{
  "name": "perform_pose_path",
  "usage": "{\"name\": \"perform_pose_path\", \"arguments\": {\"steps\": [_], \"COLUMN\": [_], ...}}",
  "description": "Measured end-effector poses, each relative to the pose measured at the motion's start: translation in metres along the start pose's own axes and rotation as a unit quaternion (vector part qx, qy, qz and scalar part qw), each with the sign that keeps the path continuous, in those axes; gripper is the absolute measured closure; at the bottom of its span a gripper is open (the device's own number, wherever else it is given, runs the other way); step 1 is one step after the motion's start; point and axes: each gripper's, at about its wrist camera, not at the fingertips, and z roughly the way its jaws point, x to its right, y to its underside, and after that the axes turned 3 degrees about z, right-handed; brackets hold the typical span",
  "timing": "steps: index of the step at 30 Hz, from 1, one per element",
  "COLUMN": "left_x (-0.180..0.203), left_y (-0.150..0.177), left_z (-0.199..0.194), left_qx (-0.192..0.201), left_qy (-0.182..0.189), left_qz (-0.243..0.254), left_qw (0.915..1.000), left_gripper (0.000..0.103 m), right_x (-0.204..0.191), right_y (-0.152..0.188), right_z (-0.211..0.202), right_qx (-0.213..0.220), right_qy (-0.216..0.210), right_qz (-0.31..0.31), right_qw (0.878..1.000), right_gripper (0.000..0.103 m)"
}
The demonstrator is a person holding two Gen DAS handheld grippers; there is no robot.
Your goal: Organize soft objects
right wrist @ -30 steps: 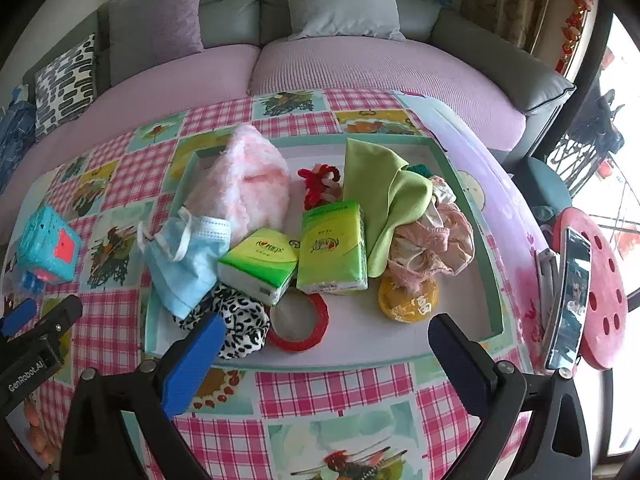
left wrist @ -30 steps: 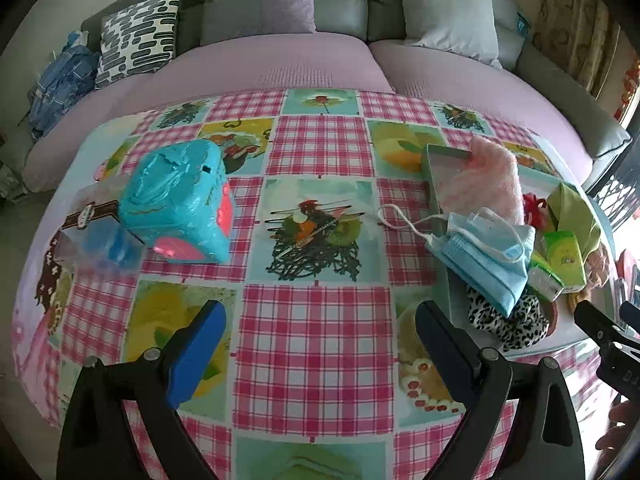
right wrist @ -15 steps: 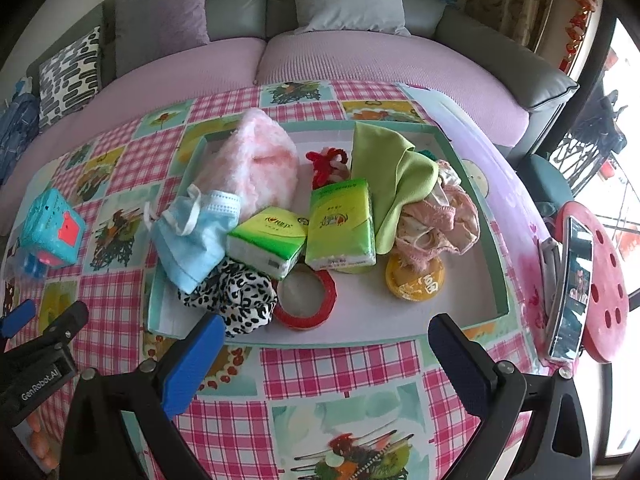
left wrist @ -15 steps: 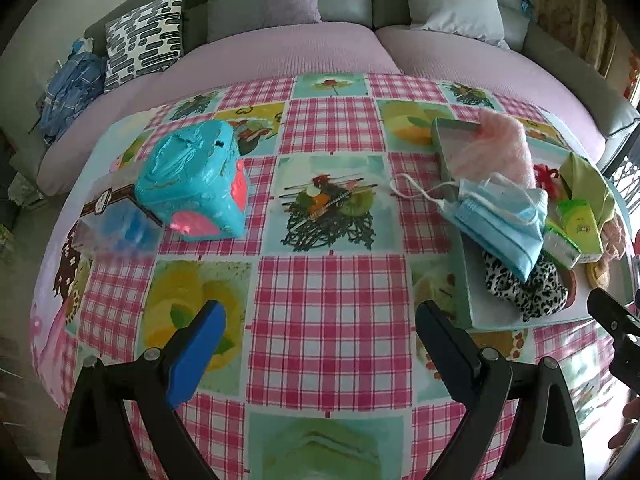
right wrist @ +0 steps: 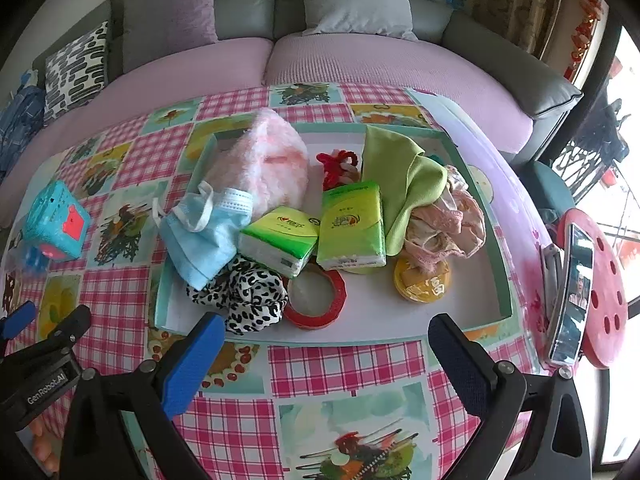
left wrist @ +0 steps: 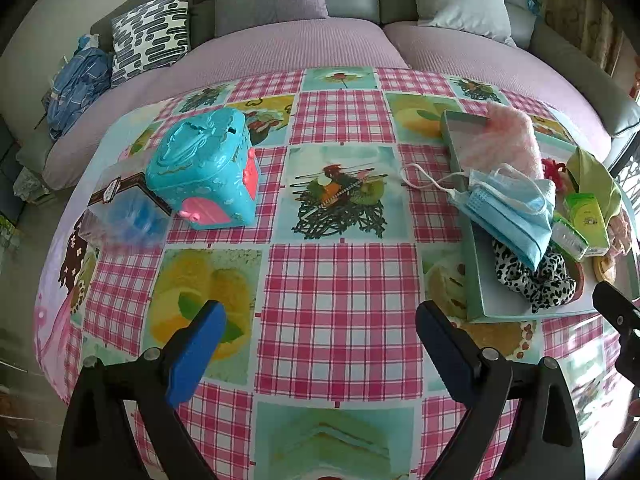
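Teal toy box (left wrist: 204,172) sits far left on the checkered desk (left wrist: 340,288), and the left tongs (left wrist: 320,328) hang spread wide over bare cloth, gripping nothing. Further right is the shallow tray (right wrist: 472,320) with all the soft stuff: blue face masks (right wrist: 204,236) draped over its left rim, pink fluffy thing (right wrist: 264,164) behind them, leopard scrunchie (right wrist: 244,296) in front, two green tissue packs (right wrist: 352,224), green cloth (right wrist: 404,172). Right tongs (right wrist: 324,344) hover gaping and empty at the tray's near edge.
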Motion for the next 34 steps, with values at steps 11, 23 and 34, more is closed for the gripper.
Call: {"name": "perform_pose_path", "arguments": {"steps": [11,23,34], "left_x": [0.0001,-0.0004,-0.0022], "left_y": [-0.0017,-0.0034,-0.0036], "left_z": [0.0,0.0018,0.0021], "left_qx": [0.0,0.001,0.005], "left_qy": [0.001,-0.005,-0.007], "left_qz": [0.001,0.0,-0.005], "left_qw": [1.0,1.0,0.9999], "left_gripper": [0.007,0.007,0.007], "right_x": [-0.0019,-0.0034,-0.0043], "right_y": [-0.0003,-0.0005,0.0003], "right_z": [0.0006,0.0054,0.0085], "right_qx": [0.003,0.0,-0.003], "right_qy": [-0.001,-0.001,-0.002], "right_qz": [-0.003,-0.005,-0.006], "right_qw": [1.0,1.0,1.0], "right_gripper": [0.0,0.0,0.0]}}
